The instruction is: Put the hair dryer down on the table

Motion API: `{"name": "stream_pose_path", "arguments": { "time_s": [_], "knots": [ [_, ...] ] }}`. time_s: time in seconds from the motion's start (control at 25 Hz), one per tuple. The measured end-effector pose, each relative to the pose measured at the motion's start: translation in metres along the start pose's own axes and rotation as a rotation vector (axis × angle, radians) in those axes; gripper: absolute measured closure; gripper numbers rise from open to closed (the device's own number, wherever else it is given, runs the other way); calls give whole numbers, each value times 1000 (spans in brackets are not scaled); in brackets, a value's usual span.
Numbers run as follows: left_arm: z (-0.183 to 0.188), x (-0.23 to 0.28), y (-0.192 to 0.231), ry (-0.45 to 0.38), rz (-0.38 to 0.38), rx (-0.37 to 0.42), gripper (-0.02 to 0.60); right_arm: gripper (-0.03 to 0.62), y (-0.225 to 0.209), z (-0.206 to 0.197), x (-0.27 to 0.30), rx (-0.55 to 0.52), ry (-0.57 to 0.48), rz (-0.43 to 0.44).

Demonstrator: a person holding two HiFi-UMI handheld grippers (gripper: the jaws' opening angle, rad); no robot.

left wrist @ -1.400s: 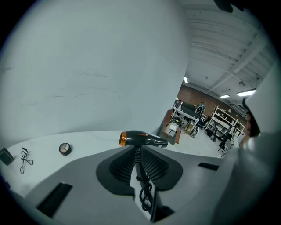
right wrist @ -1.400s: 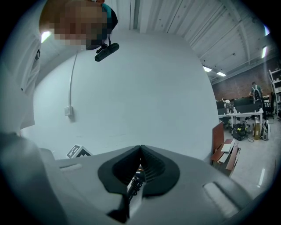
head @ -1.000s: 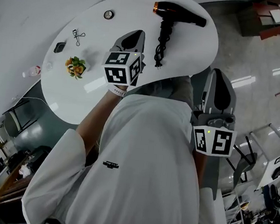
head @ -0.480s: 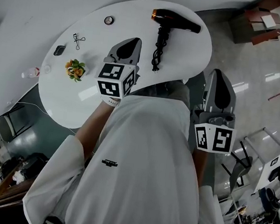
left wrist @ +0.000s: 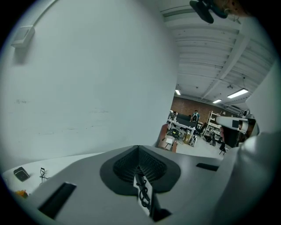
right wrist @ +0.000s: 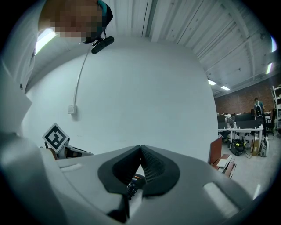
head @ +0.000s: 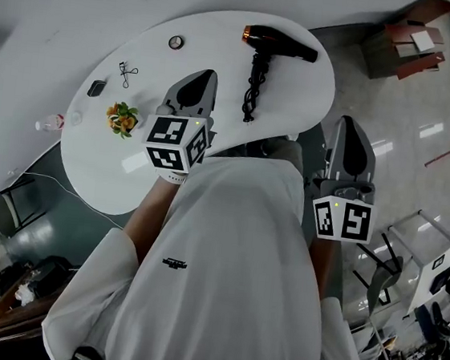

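White oval table (head: 130, 164) lies ahead of the person. Nearest, the left hand-held gripper (head: 207, 76) hovers over the table's near half, jaws together with nothing between them. The right hand-held gripper (head: 349, 123) hangs beside the table over the floor (head: 396, 98), likewise closed and empty. The hair dryer (head: 277, 42) lies flat near the far edge, well apart from both, its coiled cord (head: 253, 90) trailing toward the person.

Glossy table (head: 224, 46), plastic hair dryer (head: 282, 44)
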State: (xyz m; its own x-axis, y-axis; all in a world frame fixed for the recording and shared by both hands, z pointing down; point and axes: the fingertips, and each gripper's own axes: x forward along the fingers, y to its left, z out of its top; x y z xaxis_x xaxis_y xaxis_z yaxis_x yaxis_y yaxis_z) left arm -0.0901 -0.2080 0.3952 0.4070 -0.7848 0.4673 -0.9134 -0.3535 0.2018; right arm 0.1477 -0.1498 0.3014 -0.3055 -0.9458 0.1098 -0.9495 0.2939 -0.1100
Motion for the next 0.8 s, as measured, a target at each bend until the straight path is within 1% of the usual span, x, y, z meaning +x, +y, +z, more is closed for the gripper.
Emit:
{"name": "stream_pose_path", "arguments": {
  "time_s": [0.28, 0.56, 0.8],
  "knots": [
    [5, -15, -4, -37, -19, 7, 572, 582, 6, 0, 0, -10, 4, 7],
    [9, -31, -8, -68, -28, -8, 572, 582, 16, 2, 3, -18, -2, 27],
    [20, -44, -10, -126, -25, 1, 572, 582, 22, 4, 3, -24, -9, 38]
  ]
}}
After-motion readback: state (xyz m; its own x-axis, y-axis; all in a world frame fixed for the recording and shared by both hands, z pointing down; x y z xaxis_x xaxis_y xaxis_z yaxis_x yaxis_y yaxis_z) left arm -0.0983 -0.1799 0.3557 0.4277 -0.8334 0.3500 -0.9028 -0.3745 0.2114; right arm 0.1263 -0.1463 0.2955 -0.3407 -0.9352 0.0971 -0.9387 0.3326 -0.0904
